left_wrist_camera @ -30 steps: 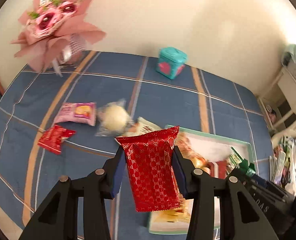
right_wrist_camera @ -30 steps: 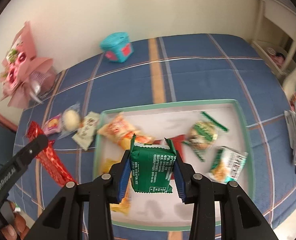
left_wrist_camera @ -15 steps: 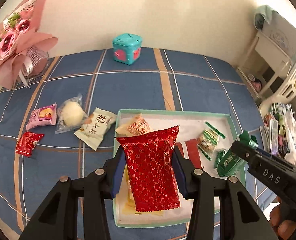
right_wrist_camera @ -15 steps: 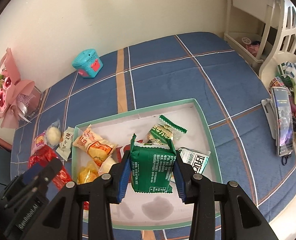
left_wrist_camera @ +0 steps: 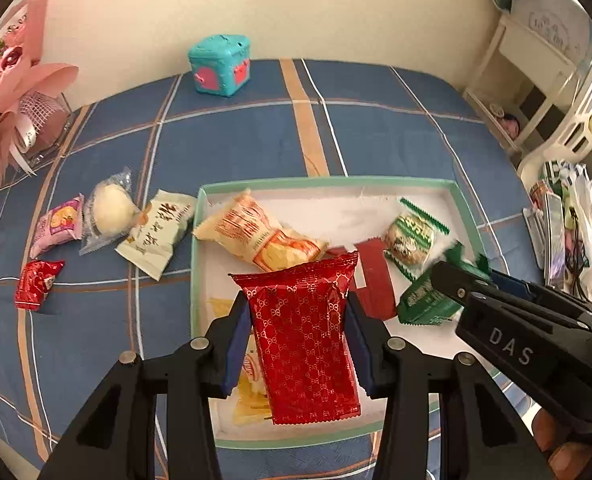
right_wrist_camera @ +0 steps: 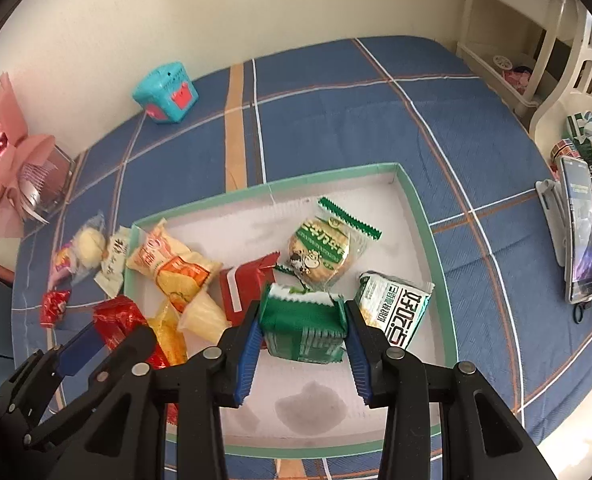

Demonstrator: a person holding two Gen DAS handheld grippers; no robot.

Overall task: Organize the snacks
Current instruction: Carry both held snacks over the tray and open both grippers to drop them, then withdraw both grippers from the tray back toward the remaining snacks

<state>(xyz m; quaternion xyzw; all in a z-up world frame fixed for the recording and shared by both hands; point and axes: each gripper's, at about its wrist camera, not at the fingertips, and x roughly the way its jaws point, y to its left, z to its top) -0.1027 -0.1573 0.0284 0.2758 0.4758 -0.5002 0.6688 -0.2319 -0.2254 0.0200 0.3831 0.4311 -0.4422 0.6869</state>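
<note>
Evidently two snacks are being delivered together: the red packet (left_wrist_camera: 304, 340) is clamped in the left gripper (left_wrist_camera: 298, 344) over the tray (left_wrist_camera: 200, 208), and the green packet (right_wrist_camera: 302, 328) is pinched in the right gripper (right_wrist_camera: 302, 340) above the tray's bare floor, so each can be dropped inside.

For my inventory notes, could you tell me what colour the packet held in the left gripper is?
Shiny red packet with a small repeating gold pattern, clearest in the left wrist view.

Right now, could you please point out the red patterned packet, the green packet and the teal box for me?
red patterned packet (left_wrist_camera: 304, 344): left wrist view, middle of its front.
green packet (right_wrist_camera: 304, 330): right wrist view, middle of its front.
teal box (left_wrist_camera: 220, 66): left wrist view, front face.
</note>
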